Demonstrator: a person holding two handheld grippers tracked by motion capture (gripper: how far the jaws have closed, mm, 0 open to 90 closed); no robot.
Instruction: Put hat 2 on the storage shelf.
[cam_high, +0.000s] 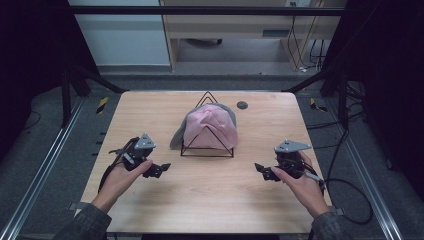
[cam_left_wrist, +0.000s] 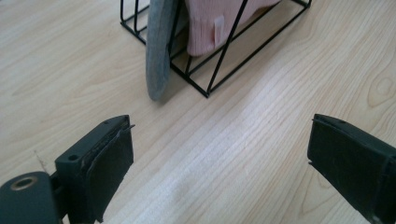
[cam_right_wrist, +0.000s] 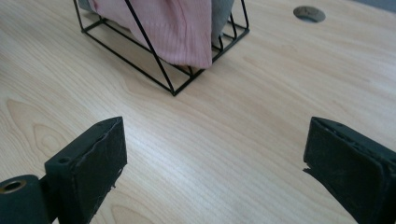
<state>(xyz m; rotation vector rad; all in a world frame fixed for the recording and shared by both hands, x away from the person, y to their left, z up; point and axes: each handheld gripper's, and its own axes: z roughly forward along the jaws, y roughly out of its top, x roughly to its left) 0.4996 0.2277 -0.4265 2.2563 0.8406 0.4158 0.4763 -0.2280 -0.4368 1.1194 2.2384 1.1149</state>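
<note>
High view, worktop (cam_high: 210, 200): pale wood, with a small round grommet hole (cam_high: 242, 105) toward 1 o'clock from the centre.
High view, wire rack (cam_high: 207, 150): black, triangular, standing just beyond the worktop's centre, toward 12 o'clock.
High view, pink cap (cam_high: 212, 127): draped over the wire rack, with a grey brim (cam_high: 176, 140) hanging off its 9 o'clock side.
High view, left gripper (cam_high: 161, 169): held in a hand at 8 o'clock from the rack, well apart from it, jaws pointing toward 3 o'clock.
High view, right gripper (cam_high: 261, 170): held at 4 o'clock from the rack, well apart from it, jaws pointing toward 9 o'clock.
Left gripper view, jaws: spread wide, nothing between them, bare worktop below.
Left gripper view, things ahead: grey brim (cam_left_wrist: 159, 51) at 11 o'clock, its tip touching the worktop; pink cap (cam_left_wrist: 215, 23) inside the wire rack (cam_left_wrist: 208, 91) at 12 o'clock.
Right gripper view, jaws: wide apart, holding nothing.
Right gripper view, things ahead: pink cap (cam_right_wrist: 173, 32) hanging in the wire rack (cam_right_wrist: 173, 91) at 11 o'clock; grommet hole (cam_right_wrist: 309, 13) at 1 o'clock.
</note>
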